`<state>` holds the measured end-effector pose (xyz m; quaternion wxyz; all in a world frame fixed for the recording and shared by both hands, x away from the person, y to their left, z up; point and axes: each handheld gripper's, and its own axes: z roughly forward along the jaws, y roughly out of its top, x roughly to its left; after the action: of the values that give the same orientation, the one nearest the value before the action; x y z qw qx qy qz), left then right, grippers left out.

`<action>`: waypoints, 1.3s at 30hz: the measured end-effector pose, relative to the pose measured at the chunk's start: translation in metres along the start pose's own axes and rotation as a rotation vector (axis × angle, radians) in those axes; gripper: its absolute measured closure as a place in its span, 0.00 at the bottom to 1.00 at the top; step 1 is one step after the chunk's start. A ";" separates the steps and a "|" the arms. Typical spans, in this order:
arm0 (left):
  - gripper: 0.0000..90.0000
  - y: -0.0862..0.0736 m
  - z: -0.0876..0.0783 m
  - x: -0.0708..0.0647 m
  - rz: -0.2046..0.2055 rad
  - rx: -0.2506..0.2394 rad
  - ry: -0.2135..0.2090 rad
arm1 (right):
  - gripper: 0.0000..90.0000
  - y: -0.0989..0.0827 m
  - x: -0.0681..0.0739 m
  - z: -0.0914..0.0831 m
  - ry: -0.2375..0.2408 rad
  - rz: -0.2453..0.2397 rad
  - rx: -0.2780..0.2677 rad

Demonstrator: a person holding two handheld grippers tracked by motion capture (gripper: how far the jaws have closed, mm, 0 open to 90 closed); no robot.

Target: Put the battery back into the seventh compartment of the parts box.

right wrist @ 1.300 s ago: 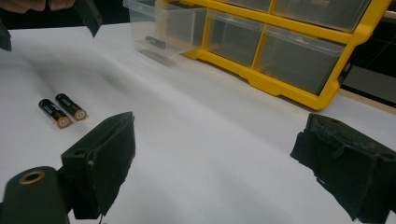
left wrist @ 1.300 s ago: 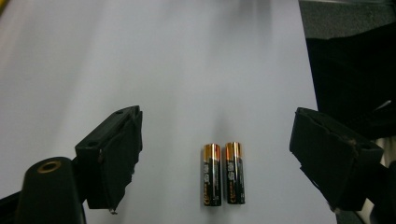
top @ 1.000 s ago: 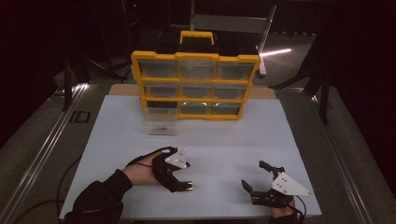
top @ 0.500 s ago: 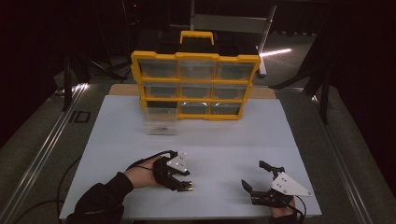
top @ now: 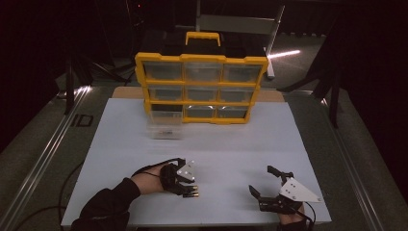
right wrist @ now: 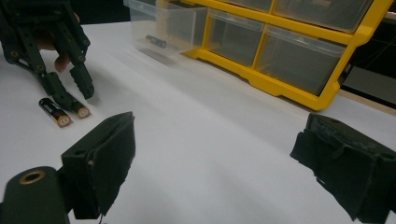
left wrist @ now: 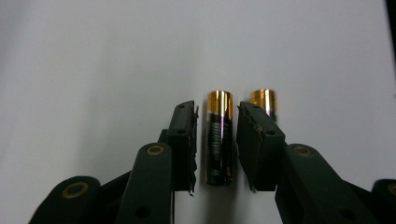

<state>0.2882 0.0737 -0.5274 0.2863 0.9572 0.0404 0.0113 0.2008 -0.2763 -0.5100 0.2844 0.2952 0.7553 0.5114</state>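
Black, gold-capped battery (left wrist: 219,138) between the closing, not yet clamped left gripper (left wrist: 216,142).

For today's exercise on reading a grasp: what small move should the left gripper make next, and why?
Probably close a little more: the left gripper has been closing its jaws around one battery on the white table, yet narrow gaps remain on both sides.

You have two black batteries (left wrist: 219,137) with gold-copper ends on the white counter (top: 250,144), black fingers (left wrist: 184,140) beside them, and a yellow organizer (top: 202,89) with clear drawers at the far edge.
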 end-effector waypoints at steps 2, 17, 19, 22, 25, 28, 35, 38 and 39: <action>0.73 -0.001 0.002 0.001 0.007 0.005 0.006 | 0.12 0.000 0.000 0.000 0.000 0.000 -0.001; 0.78 0.005 0.005 0.002 0.042 0.051 0.002 | 0.12 0.000 0.000 0.000 -0.002 -0.001 -0.001; 0.82 0.007 0.005 0.001 0.047 0.067 -0.001 | 0.12 0.000 0.000 0.000 -0.003 -0.005 0.000; 0.83 0.011 0.006 0.002 0.034 0.096 -0.009 | 0.12 0.001 0.000 0.000 -0.002 -0.006 -0.002; 0.83 0.013 0.006 0.003 0.028 0.112 -0.018 | 0.12 0.001 0.000 0.000 -0.002 -0.006 -0.002; 0.84 0.015 0.007 0.004 0.017 0.120 -0.022 | 0.12 0.001 0.001 0.000 -0.001 -0.006 -0.002; 0.84 0.018 0.007 0.006 -0.014 0.142 -0.029 | 0.12 0.001 0.000 0.000 -0.001 0.000 -0.004; 0.84 0.018 0.007 0.007 -0.015 0.138 -0.042 | 0.12 0.001 0.000 0.000 0.000 -0.001 -0.004; 0.84 0.018 0.007 0.008 -0.016 0.136 -0.047 | 0.12 0.001 0.000 0.000 0.000 0.000 -0.004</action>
<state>0.2980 0.0560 -0.5234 0.2215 0.9741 0.0421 -0.0160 0.2010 -0.2758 -0.5093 0.2848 0.2947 0.7543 0.5129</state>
